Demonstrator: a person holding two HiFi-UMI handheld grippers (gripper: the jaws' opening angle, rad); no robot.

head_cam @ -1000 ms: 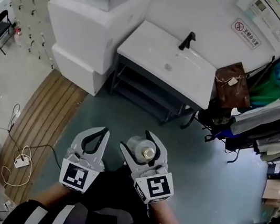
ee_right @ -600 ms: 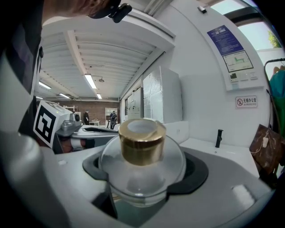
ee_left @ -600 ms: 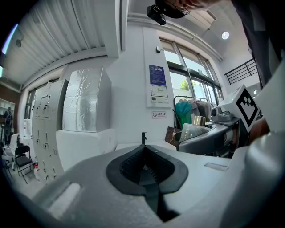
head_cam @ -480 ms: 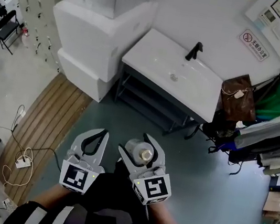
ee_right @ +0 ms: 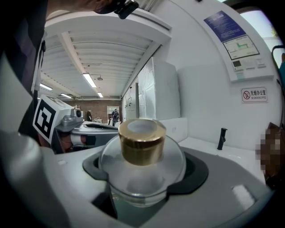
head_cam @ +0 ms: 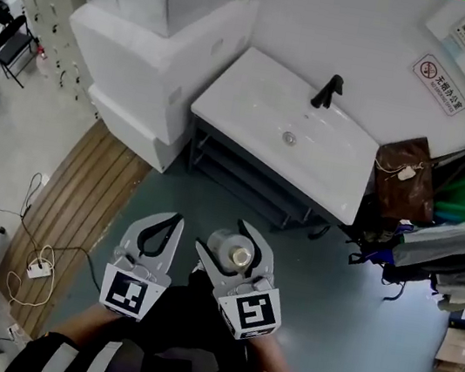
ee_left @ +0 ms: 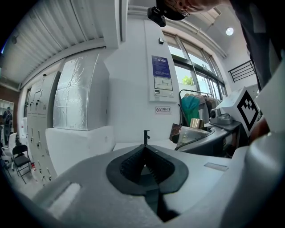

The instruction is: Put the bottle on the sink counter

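**Bottle nearing the sink**

The left gripper [head_cam: 167,219] is keeping its jaws clenched and empty. At its 3 o'clock, the right gripper [head_cam: 223,234] is still grasping the gold-capped bottle [head_cam: 227,248]. At 12 o'clock, the sink counter [head_cam: 256,96] is looming nearer than a second ago.

No wording can be read with certainty. On the wall ahead of the left hand-held gripper [head_cam: 162,229] and the right hand-held gripper [head_cam: 230,244], off to the right, hangs a small sign [head_cam: 444,84]. It bears a red crossed ring and a line of Chinese characters, too small to read. Above it is a blue-headed poster [ee_left: 162,79] with a chart, its print too fine. Each gripper's cube bears a black-and-white square marker [head_cam: 126,293] without letters.
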